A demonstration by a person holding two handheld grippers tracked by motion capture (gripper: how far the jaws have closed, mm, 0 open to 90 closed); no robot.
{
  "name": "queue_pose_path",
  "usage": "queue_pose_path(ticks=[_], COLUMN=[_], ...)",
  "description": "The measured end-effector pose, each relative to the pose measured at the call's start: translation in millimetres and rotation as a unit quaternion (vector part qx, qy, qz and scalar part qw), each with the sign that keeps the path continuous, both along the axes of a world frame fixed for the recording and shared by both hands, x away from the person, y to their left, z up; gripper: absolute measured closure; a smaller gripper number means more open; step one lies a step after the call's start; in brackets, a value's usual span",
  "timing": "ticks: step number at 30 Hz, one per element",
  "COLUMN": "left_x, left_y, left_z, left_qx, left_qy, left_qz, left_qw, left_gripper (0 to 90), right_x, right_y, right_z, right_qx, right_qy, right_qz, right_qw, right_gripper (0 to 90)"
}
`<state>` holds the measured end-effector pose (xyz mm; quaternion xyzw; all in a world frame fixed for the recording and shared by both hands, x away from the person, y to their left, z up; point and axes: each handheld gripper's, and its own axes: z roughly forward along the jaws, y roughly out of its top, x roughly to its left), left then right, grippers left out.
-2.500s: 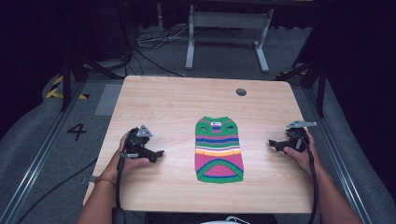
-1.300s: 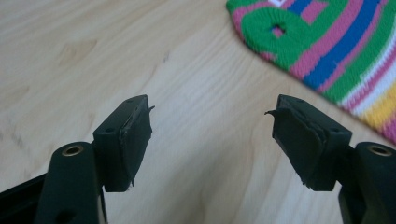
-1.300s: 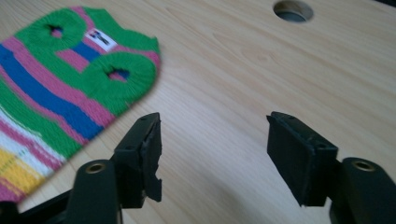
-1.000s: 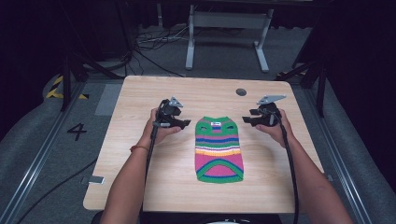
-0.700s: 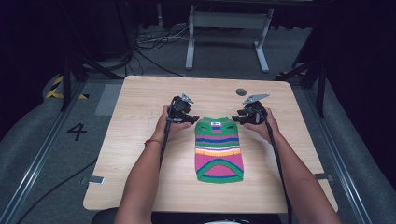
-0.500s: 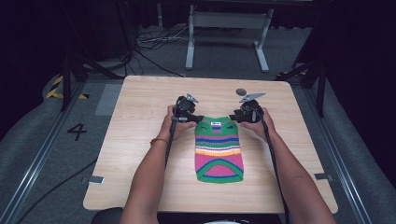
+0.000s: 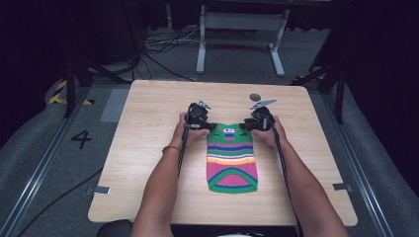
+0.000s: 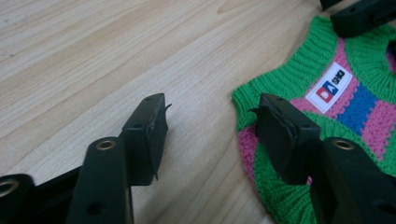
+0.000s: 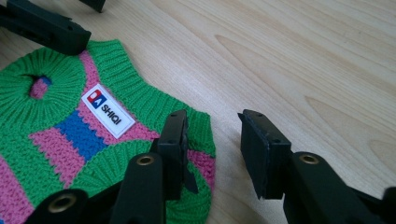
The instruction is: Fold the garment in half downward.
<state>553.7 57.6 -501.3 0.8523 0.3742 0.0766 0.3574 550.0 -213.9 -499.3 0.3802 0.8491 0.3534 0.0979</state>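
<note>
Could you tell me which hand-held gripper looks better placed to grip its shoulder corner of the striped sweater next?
Neither clearly. The left hand-held gripper and the right hand-held gripper are both open, each straddling the edge of its own shoulder of the sweater, one jaw over knit, one over table.

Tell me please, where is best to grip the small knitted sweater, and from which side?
Probably at its two shoulder corners by the green collar. The sweater lies flat, so slide each open claw in from the outer side: left claw astride one corner, right claw astride the other.
</note>
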Motion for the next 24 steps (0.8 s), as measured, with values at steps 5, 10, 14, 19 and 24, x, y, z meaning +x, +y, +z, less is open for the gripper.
queue_pose_path(ticks=[5, 10, 14, 19, 24], left_x=[0.6, -0.6, -0.3, -0.7, 0.7], left_y=[-9.2, -11.6, -10.0, -13.7, -23.0], left_z=[0.8, 2.0, 0.4, 0.3, 4.0], left_qx=[0.016, 0.013, -0.007, -0.001, 0.025], left_qy=[-0.01, -0.005, 0.007, 0.001, -0.02], left_qz=[-0.006, -0.026, -0.049, -0.053, -0.046], left_qw=[0.9998, 0.9996, 0.9987, 0.9986, 0.9985], left_gripper=[40.9, 51.9, 72.3, 84.4, 86.7], right_x=[-0.7, -2.7, -4.1, -5.9, -5.1], right_y=[-0.2, 1.4, 1.6, 0.5, -2.6], right_z=[-0.3, 0.0, 0.3, -0.2, 3.0], right_qx=[0.009, 0.006, 0.005, 0.007, 0.005], right_qy=[0.009, 0.005, -0.003, -0.011, -0.026], right_qz=[0.006, 0.02, 0.023, 0.015, 0.009], right_qw=[0.9999, 0.9998, 0.9997, 0.9998, 0.9996], right_gripper=[72.7, 82.1, 86.1, 86.8, 87.1])
